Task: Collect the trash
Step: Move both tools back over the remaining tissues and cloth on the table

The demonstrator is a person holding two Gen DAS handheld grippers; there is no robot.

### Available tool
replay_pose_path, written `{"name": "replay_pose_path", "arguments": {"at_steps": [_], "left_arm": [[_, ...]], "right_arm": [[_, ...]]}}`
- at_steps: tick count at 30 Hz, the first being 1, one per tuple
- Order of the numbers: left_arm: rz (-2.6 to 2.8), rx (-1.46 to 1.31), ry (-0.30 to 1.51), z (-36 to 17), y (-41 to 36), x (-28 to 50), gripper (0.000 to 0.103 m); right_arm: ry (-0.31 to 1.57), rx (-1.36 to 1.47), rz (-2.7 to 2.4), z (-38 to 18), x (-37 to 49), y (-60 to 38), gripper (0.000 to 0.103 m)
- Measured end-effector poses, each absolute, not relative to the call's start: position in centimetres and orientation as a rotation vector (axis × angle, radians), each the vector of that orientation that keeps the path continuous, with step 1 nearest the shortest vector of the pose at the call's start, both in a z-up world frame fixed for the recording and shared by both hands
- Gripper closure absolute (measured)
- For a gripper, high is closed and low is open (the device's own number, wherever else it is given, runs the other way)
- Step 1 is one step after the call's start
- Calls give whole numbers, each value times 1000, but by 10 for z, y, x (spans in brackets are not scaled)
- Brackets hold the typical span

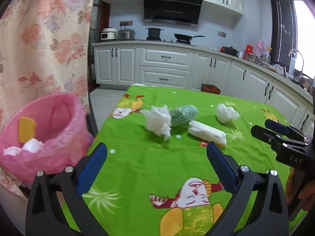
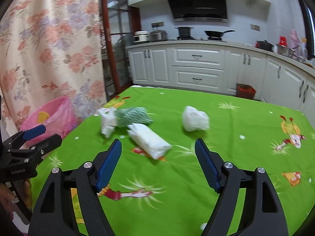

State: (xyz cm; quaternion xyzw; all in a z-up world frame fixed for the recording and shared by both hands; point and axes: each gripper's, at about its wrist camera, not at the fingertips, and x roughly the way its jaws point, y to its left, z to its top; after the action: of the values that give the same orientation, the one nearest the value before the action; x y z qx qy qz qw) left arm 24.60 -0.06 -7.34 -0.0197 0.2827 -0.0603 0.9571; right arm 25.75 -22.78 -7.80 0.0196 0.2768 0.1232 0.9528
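Both claws hang wide and empty over the green tablecloth (image 1: 137,167): left gripper (image 1: 156,150), right gripper (image 2: 158,145). At 12 o'clock from the right one lies a tissue pack (image 2: 149,140), farther a crumpled tissue (image 1: 158,121), striped cloth (image 1: 183,114) and white wad (image 2: 195,119). At 9 o'clock stands the pink-lined bin (image 1: 59,118), holding trash

on the table (image 1: 137,167) four pieces of trash lie in a loose row: a crumpled tissue (image 1: 158,122) at the left touches a patterned cloth (image 1: 183,114) just behind it, a folded napkin (image 1: 206,132) lies just in front of the cloth, and a second crumpled wad (image 1: 226,113) sits apart at the right. off the table's left edge, in front of a curtain (image 1: 45,39), stands a lined bin (image 1: 49,129) with scraps inside. behind the table runs a counter (image 1: 157,43) with pots on it.
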Motion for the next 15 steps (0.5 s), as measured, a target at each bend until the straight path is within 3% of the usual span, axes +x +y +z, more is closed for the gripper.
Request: {"name": "replay_pose_path", "arguments": {"at_steps": [15], "left_arm": [[-137, -29, 647, -109, -31, 262, 5]], "right_arm": [[613, 37, 141, -101, 264, -244, 26]]}}
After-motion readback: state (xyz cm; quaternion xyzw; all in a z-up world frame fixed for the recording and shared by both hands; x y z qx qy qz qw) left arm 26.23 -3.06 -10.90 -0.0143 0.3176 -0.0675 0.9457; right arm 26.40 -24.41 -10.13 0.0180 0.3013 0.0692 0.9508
